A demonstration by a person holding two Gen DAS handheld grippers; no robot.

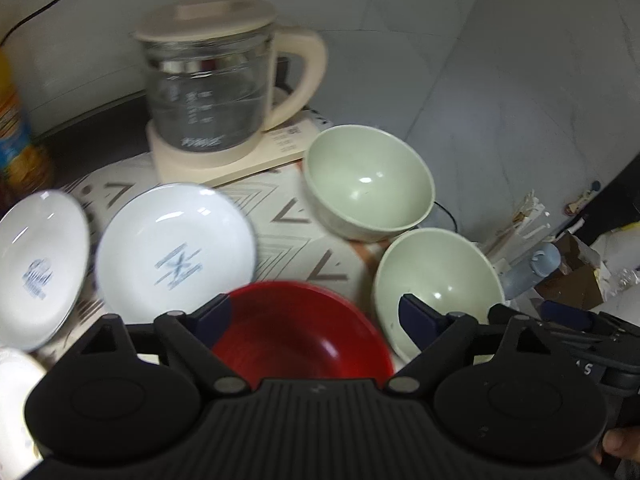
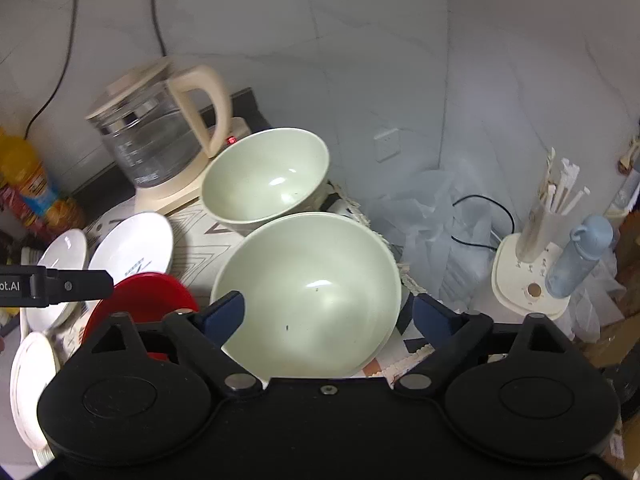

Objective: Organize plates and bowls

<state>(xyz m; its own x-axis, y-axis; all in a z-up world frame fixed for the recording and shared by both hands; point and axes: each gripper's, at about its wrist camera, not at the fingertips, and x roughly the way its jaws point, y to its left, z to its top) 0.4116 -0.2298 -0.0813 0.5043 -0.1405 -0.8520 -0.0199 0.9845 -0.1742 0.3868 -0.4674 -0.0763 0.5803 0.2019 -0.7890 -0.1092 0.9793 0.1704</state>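
- Left wrist view: the left claw is spread wide and pinches nothing; it hovers over the red bowl, which sits between and just below its fingers and looks empty.
- Ahead and left of the claw lie two white plates, side by side and tilted, each with a blue print in the middle and no food on it.
- To the right of the claw stands a green bowl, with a second green bowl further ahead; both look empty.
- Beyond them a glass kettle rests on its cream base, seemingly holding some water. My guess is the dishes are spread out on the patterned surface so that like can be stacked with like.
- Right wrist view: the right claw is also spread and holds nothing; the near green bowl lies between its fingers, probably the one to be lifted into the far green bowl just ahead.
- Off to the right, a cup of white sticks and a blue bottle stand on a cream stand.
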